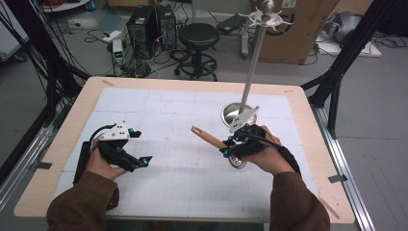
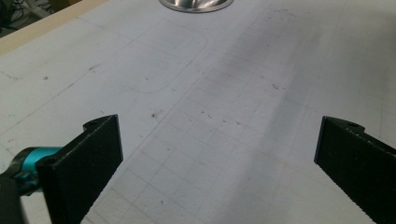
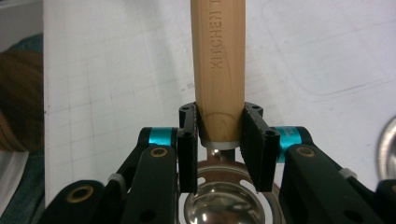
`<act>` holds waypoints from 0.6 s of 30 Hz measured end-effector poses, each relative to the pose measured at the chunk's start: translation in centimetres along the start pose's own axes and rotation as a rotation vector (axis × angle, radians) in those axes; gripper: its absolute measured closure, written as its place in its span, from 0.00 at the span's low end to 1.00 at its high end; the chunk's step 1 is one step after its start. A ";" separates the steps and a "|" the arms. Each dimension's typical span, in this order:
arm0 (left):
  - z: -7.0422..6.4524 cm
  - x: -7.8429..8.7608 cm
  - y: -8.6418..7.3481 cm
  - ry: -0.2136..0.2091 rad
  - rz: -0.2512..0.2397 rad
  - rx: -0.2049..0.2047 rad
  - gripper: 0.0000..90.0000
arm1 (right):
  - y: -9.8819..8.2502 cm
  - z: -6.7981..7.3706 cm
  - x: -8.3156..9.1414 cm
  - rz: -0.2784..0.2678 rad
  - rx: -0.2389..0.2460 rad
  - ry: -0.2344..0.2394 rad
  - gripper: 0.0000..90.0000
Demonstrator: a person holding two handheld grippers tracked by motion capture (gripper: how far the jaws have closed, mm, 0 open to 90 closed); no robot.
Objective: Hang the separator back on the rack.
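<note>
My right gripper [image 1: 227, 144] [image 3: 219, 122] is shut on the base of a utensil's light wooden handle [image 1: 207, 137] [image 3: 218, 56]. The handle points up and left over the white mat and is stamped with lettering. The utensil's round metal head [image 1: 237, 162] [image 3: 224, 205] hangs below the jaws, close to the hand. My left gripper [image 1: 142, 147] [image 2: 219, 126] rests at the left of the mat, jaws wide apart with bare mat between them.
A metal stand with a round base [image 1: 239, 114] [image 2: 196, 3] and a tall pole topped by hooks [image 1: 267, 18] rises just behind the right gripper. The gridded white mat [image 1: 173, 120] covers a wooden table [image 1: 72, 120]. A stool and computer gear stand beyond.
</note>
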State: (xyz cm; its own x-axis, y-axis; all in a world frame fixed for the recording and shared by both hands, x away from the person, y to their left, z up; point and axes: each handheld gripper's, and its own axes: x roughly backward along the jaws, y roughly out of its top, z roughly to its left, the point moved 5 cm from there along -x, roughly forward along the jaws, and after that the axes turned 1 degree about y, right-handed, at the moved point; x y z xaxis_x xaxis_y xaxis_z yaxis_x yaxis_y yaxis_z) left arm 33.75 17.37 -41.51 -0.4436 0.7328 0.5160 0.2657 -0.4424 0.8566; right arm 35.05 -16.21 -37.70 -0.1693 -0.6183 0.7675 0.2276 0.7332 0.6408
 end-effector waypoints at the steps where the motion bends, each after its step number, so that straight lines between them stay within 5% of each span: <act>1: 0.0 0.0 0.0 -0.003 -0.004 0.000 0.02 | 0.0 0.0 0.4 -0.018 -0.006 0.000 0.77; 18: -0.1 0.2 0.2 -0.006 -0.019 -0.004 0.02 | 1.4 -0.5 5.4 -0.208 -0.016 -0.067 0.77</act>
State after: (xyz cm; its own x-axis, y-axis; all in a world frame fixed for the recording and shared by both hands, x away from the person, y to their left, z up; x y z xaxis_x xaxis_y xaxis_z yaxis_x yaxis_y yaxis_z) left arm 33.64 17.43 -41.25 -0.4435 0.7442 0.4995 0.2534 -0.4305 0.8663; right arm 34.94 -18.67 -32.62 -0.2778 -0.7352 0.6183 0.1960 0.5867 0.7857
